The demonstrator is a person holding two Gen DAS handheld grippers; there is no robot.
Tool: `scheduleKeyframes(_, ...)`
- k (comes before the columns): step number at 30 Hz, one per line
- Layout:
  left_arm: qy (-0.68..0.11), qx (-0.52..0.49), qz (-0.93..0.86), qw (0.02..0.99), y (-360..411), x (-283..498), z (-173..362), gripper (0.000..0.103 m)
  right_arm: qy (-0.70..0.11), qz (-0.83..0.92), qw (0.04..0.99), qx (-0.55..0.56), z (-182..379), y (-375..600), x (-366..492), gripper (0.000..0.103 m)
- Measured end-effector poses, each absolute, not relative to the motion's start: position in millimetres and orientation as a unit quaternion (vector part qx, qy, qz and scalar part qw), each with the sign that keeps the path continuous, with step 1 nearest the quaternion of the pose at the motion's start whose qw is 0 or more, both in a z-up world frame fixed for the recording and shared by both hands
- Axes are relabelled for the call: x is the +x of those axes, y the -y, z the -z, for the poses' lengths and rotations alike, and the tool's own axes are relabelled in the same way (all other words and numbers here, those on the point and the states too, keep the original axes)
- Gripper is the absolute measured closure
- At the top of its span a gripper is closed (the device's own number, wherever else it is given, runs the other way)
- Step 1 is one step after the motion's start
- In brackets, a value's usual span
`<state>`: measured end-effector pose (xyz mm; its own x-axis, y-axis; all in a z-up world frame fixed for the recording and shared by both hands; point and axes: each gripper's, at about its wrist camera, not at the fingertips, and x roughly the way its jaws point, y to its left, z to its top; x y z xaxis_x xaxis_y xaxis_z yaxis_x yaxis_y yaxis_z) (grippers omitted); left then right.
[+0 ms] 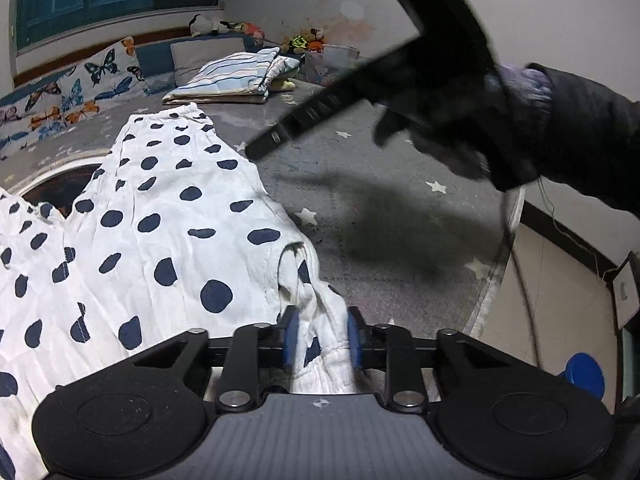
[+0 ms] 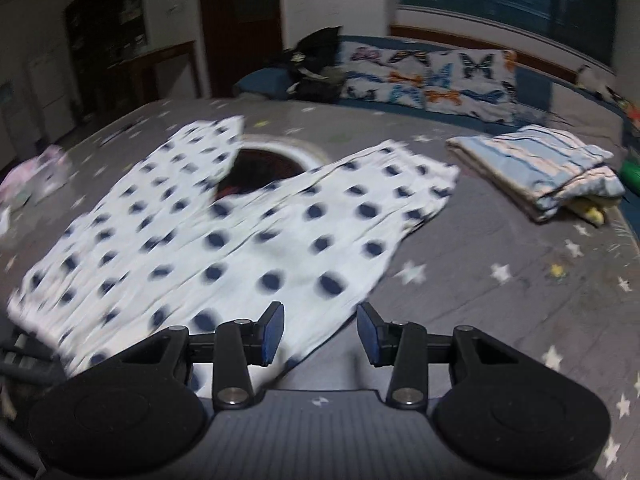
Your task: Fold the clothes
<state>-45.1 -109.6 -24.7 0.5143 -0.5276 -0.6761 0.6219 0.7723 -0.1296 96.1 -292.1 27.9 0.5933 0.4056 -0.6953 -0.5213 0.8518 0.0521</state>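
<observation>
White polka-dot trousers [image 1: 160, 216] being folded on a grey star-print bedspread [image 1: 392, 216].

A bunched corner of the trousers is being pinched between the blue pads [image 1: 292, 334] of the left gripper [image 1: 322, 334] at lower centre. The right gripper [image 2: 320, 334] is being held with jaws parted, nothing clamped, over the trouser edge [image 2: 340, 308]. A folded striped quilt [image 2: 536, 168] is lying at upper right.
</observation>
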Motion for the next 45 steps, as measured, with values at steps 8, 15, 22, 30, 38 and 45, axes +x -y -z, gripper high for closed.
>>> scheduleKeyframes(8, -0.371, 0.025, 0.329, 0.868, 101, -39, 21, 0.088, -0.376, -0.217, 0.9, -0.035, -22, 303, 183, 0.063)
scheduleKeyframes(15, -0.385, -0.02, 0.329, 0.862, 92, -32, 20, 0.088, -0.393, -0.19, 0.9, 0.004, -1, 306, 257, 0.063)
scheduleKeyframes(22, -0.391, -0.029, 0.324, 0.861, 91, -29, 19, 0.088, -0.398, -0.174, 0.901, 0.013, 18, 299, 308, 0.063)
scheduleKeyframes(30, -0.393, -0.031, 0.322, 0.861, 91, -29, 20, 0.088, -0.385, -0.163, 0.908, -0.003, 22, 290, 320, 0.082)
scheduleKeyframes(38, -0.39, -0.037, 0.313, 0.865, 89, -32, 20, 0.093, -0.375, -0.137, 0.917, 0.022, 14, 297, 319, 0.098)
scheduleKeyframes(45, -0.386, -0.036, 0.313, 0.867, 86, -35, 20, 0.094, -0.372, -0.122, 0.92, 0.023, 4, 300, 321, 0.098)
